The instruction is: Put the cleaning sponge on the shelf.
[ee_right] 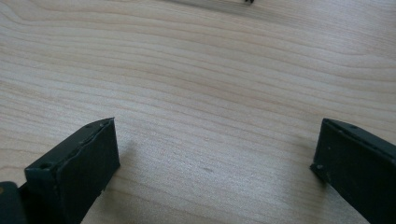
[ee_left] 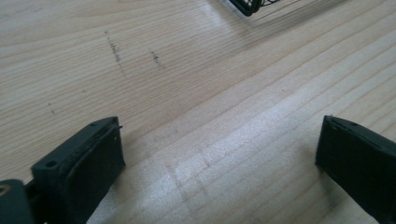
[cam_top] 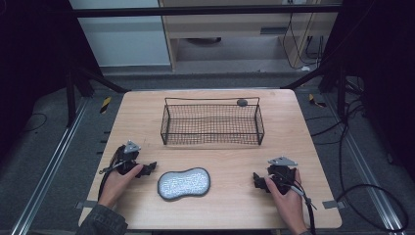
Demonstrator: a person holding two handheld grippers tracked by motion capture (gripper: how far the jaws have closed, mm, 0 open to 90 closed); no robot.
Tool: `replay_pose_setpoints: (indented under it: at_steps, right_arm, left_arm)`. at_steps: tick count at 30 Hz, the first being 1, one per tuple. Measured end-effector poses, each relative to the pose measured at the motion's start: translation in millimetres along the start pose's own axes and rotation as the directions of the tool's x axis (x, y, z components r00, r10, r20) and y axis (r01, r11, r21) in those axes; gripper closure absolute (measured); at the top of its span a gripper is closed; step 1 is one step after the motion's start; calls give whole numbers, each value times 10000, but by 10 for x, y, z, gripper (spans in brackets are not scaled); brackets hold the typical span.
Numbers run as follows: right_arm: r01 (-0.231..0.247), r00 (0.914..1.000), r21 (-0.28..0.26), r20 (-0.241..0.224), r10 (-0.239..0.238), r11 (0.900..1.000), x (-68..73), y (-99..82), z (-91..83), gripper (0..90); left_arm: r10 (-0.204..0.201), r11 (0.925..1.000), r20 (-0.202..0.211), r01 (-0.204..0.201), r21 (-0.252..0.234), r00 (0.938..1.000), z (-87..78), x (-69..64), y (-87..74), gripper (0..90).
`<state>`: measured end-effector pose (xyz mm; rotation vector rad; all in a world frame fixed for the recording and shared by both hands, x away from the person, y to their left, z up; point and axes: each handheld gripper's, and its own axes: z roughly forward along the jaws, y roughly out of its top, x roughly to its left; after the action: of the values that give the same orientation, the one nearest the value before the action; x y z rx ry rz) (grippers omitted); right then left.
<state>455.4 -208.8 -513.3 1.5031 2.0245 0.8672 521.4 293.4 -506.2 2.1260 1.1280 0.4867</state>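
Both tools, the left tool [cam_top: 150, 168] and the right tool [cam_top: 258, 180], rest wide open and empty on the desk [cam_top: 225, 205], the grey sponge [cam_top: 184, 183] lying between them, the wire basket [cam_top: 212, 123] beyond; judged pre-grasp, with next move probably closing 1 tool on the sponge.
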Motion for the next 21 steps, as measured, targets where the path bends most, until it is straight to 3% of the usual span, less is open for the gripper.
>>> replay_pose_setpoints:
  at_steps: [4, 6, 8, 10, 15, 18, 21]
  right_arm:
    - [127, 9999, 1, -106, -127, 9999, -17, 7, 7, 4]
    - [109, 9998, -6, -150, -109, 9999, -19, 5, 4, 6]
    - [88, 9998, -5, -169, -88, 10000, -17, 3, 1, 6]
    - [74, 9998, 15, -166, -74, 10000, -15, 1, -3, 6]
    - [96, 9998, 7, -171, -96, 10000, -13, -4, -7, 5]
    - [107, 9998, -4, -178, -107, 9999, -13, -8, -10, 5]
    - [119, 9997, -6, -191, -119, 9999, -14, -8, -10, 5]
  left_arm:
    - [465, 9989, 195, -465, 9, 9987, -36, -68, 33, 30]
    - [1028, 9942, 262, -1035, 279, 9944, -58, -123, 90, 35]
    - [1786, 9820, 251, -1798, 585, 9836, -99, -182, 162, 40]
    - [2241, 9718, 294, -2256, 680, 9741, -153, -227, 233, 38]
    - [2808, 9538, 538, -2849, 959, 9583, -255, -301, 413, 40]
    - [3153, 9385, 852, -3239, 1199, 9452, -295, -391, 511, 48]
    - [3630, 9132, 1466, -3826, 1405, 9202, -335, -522, 597, 54]
